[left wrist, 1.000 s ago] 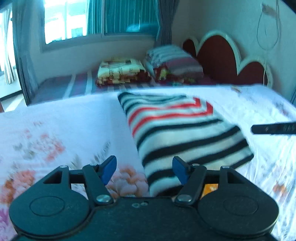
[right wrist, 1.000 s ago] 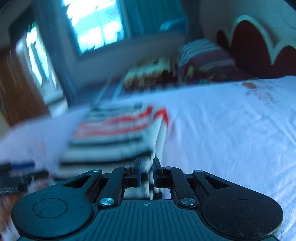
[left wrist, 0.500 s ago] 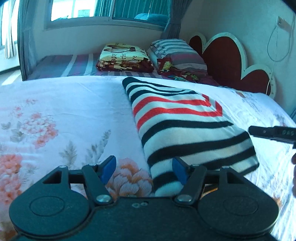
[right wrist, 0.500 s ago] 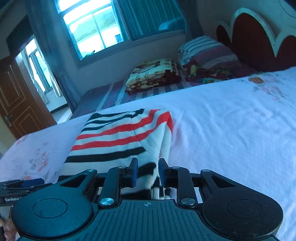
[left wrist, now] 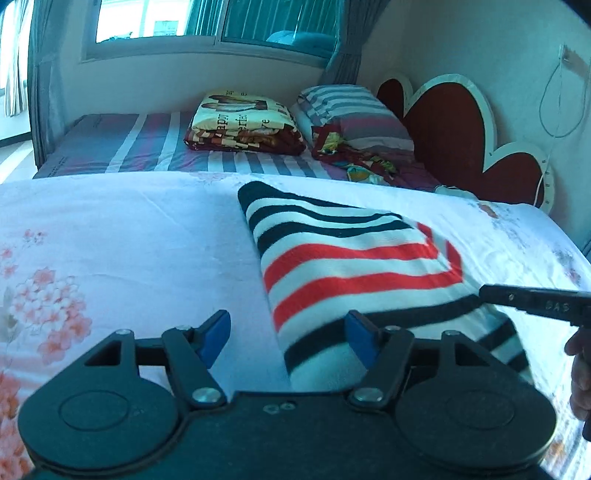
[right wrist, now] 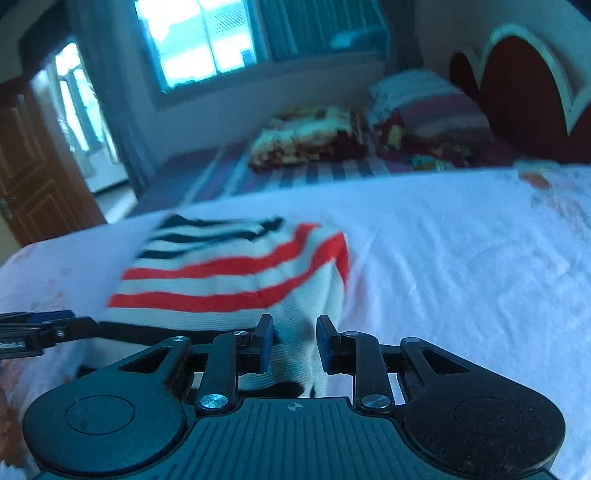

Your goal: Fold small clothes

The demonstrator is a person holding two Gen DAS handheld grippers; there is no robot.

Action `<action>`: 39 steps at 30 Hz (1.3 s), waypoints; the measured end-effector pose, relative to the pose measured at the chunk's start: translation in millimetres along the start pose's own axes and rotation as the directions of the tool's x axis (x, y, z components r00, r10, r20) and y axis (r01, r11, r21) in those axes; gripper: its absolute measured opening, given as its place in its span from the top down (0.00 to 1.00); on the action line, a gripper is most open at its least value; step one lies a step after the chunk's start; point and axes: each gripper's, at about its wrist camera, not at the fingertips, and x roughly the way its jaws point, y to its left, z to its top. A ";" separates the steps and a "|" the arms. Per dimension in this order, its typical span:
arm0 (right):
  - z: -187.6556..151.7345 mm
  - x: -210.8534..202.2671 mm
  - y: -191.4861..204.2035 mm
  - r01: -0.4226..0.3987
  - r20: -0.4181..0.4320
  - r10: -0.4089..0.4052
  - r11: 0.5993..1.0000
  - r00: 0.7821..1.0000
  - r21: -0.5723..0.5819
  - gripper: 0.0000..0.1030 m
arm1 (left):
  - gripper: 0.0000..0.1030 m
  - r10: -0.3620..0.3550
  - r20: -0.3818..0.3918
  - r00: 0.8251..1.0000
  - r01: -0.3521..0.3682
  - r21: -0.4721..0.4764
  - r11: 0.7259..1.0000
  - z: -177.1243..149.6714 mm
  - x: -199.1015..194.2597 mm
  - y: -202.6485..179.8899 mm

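The striped garment [left wrist: 354, 269] lies folded on the bed [left wrist: 122, 236], so my left tool [left wrist: 288, 334] stands wide astride its near-left corner. My right tool [right wrist: 293, 341], just parted and narrow, brackets the near-right corner without pinching, I judge to release it.

Each black hand-held gripper [left wrist: 288, 341] has blue fingertips [right wrist: 266, 345], silver screws.

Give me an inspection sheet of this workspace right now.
Surface: bed, white floral sheet.
Job's things: striped garment, folded, lying flat.
Clutter: nothing seen on the sheet.
Grippers: left gripper open at the garment's near edge; right gripper jaws just opened, cloth between them, not pinched.
Cables: white cord on the wall.
Surroundings: second bed with blanket, pillow, headboard, window, door.
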 end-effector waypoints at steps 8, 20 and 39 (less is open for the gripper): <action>-3.5 10.4 -15.0 -0.058 -0.014 0.058 0.998 0.998 0.004 0.90 | 0.31 -0.038 -0.037 0.999 0.036 -0.064 0.997 5.3 22.9 6.3; -4.1 -21.0 -39.9 -0.080 0.053 0.072 0.980 0.996 0.182 0.16 | 0.31 -0.051 -0.017 0.999 0.050 -0.024 0.998 8.6 10.1 6.8; -11.4 -1.6 -74.0 -0.252 -0.061 0.292 0.898 0.955 0.360 0.16 | 0.86 -0.341 -0.013 0.940 0.317 -0.340 0.886 -0.9 26.3 62.0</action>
